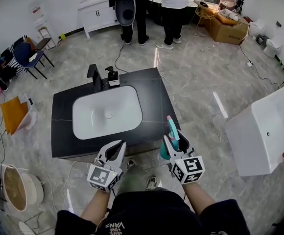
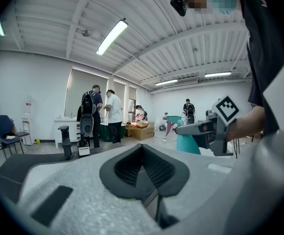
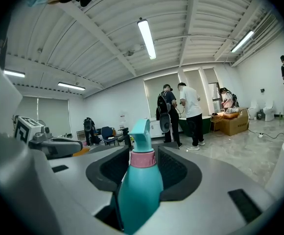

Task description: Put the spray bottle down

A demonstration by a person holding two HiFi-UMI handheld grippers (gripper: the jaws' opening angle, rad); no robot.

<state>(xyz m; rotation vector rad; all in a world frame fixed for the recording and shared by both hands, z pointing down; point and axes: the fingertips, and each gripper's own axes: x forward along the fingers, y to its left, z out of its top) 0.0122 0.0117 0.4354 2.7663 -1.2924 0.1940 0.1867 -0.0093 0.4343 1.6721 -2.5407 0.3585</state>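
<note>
A teal spray bottle [image 1: 172, 130] with a pink collar stands upright between the jaws of my right gripper [image 1: 174, 141], which is shut on its body [image 3: 141, 185]. It hangs over the near right edge of the black countertop [image 1: 154, 89]. In the right gripper view the right gripper [image 3: 143, 155] clamps the bottle from both sides, nozzle up. My left gripper [image 1: 116, 147] is at the counter's front edge, left of the bottle, and its jaws [image 2: 142, 147] meet with nothing between them. From the left gripper view the bottle [image 2: 187, 142] and the right gripper [image 2: 201, 129] show to the right.
A white sink basin [image 1: 107, 112] is set in the countertop, with a black faucet [image 1: 95, 77] and a soap dispenser [image 1: 113, 76] behind it. A white cabinet [image 1: 264, 131] stands to the right and a round basket [image 1: 19, 187] on the floor at left. People [image 1: 174, 9] and a cardboard box [image 1: 227, 29] are far back.
</note>
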